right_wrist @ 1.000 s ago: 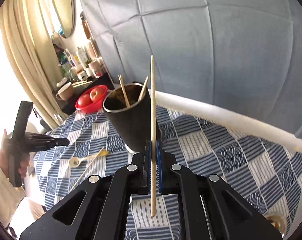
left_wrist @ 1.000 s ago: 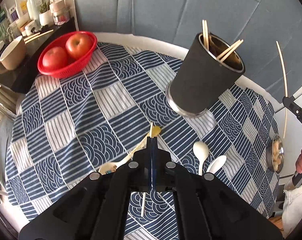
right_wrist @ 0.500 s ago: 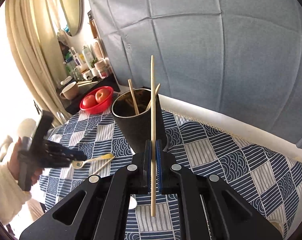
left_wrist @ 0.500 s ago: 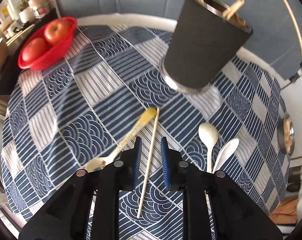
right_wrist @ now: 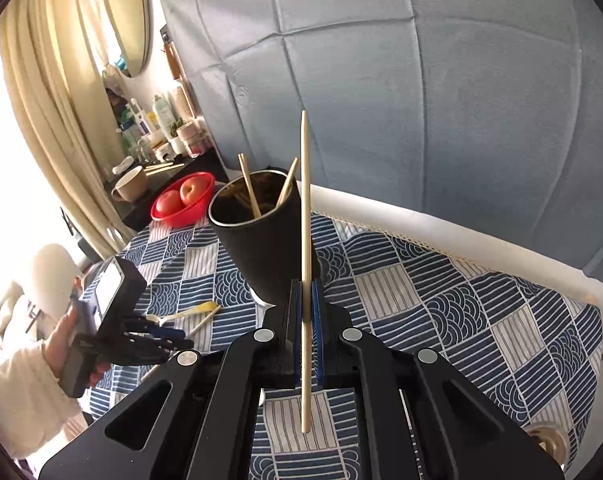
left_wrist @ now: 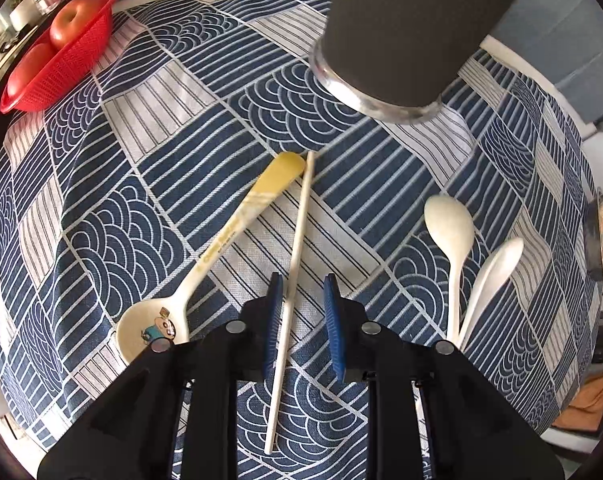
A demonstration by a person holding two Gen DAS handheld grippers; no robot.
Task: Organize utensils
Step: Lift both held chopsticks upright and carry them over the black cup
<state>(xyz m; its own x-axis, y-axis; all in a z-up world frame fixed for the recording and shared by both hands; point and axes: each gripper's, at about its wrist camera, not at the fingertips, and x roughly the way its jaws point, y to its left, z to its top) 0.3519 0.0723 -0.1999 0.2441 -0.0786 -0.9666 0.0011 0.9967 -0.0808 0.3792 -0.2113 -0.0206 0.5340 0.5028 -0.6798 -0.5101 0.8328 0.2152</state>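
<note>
The job was partly done. Several chopsticks [right_wrist: 248, 186] already stood in the dark cup [right_wrist: 261, 248], which sat upright on the patterned cloth of the desk [left_wrist: 173, 128]. Five pieces were not yet in it.

The right gripper [right_wrist: 306, 292] had its fingers clenched on one chopstick [right_wrist: 304, 200], held upright in the air on the near side of the cup, its tip above the rim. That one looked ready to be dropped in.

The left gripper [left_wrist: 302, 292] pointed steeply down at the desk. Its fingers stood apart, straddling a second chopstick [left_wrist: 297, 240] that lay flat on the cloth; they had just been closing, but neither blue pad pressed the stick (a clear gap showed on the right side, a narrow one on the left), so nothing was grasped.

Three spoons remained loose on the desk: a cartoon-printed spoon [left_wrist: 221, 248] just beside the lying chopstick, its yellow handle end nearly touching the stick's far tip, and two white spoons [left_wrist: 449, 224] lying close together off to the right. Judging from this, the chopsticks were almost finished and the spoons had not been started. A red basket [left_wrist: 61, 60] of apples sat well apart, at the desk's far left.
</note>
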